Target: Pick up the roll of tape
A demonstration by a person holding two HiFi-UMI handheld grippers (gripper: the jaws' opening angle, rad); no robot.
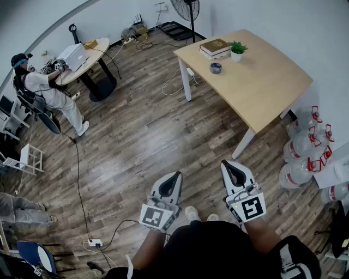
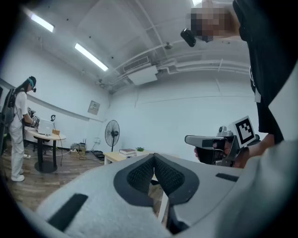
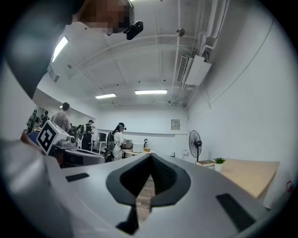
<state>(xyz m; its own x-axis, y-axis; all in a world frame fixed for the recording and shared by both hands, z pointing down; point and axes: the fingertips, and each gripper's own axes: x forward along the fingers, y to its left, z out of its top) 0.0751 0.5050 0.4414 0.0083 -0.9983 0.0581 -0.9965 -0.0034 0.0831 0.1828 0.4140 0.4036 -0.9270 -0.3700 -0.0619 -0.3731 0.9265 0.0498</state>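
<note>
The roll of tape (image 1: pixel 216 67), a small blue-grey ring, lies on the light wooden table (image 1: pixel 262 87) at the far right of the room, near a stack of books (image 1: pixel 214 47) and a small potted plant (image 1: pixel 238 50). My left gripper (image 1: pixel 175 175) and right gripper (image 1: pixel 226 163) hang side by side over the wooden floor, well short of the table, both level. In the left gripper view the left gripper (image 2: pixel 154 155) has its jaws closed tip to tip with nothing between them. The right gripper (image 3: pixel 150 155) looks the same. The tape does not show in either gripper view.
Several large water bottles (image 1: pixel 305 147) stand by the wall right of the table. A person (image 1: pixel 49 92) works at a round table (image 1: pixel 92 54) at the far left. A fan (image 1: pixel 185 8) stands at the back. A power strip (image 1: pixel 94 242) and cable lie on the floor.
</note>
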